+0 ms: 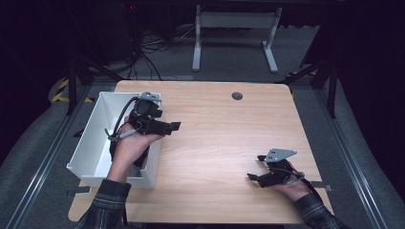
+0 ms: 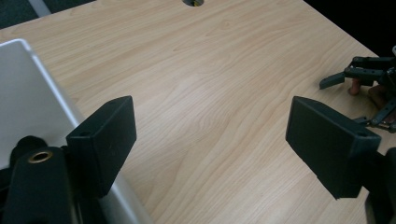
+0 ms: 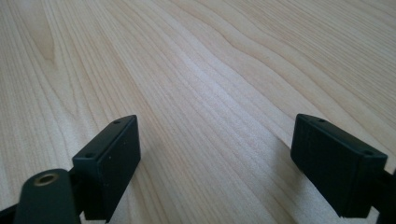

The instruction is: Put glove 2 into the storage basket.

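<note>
My left gripper (image 1: 173, 126) is held in a hand above the right wall of a white bin (image 1: 90, 138), its jaws pointing right over the wooden table (image 1: 224, 133). In the left gripper view the left gripper (image 2: 210, 135) stands open with only bare wood between the jaws, and the bin's wall (image 2: 32, 93) lies at the left. My right gripper (image 1: 255, 168) rests low over the table's front right part, pointing left. In the right gripper view the right gripper (image 3: 215, 154) is open over bare wood. The right gripper (image 2: 359, 79) also appears far off in the left gripper view.
A round cable hole (image 1: 237, 96) sits near the table's far edge. The bin stands at the table's left edge, and a forearm in a plaid sleeve (image 1: 107, 200) reaches across it. Beyond the table are a white desk frame (image 1: 234, 28) and loose cables on the floor.
</note>
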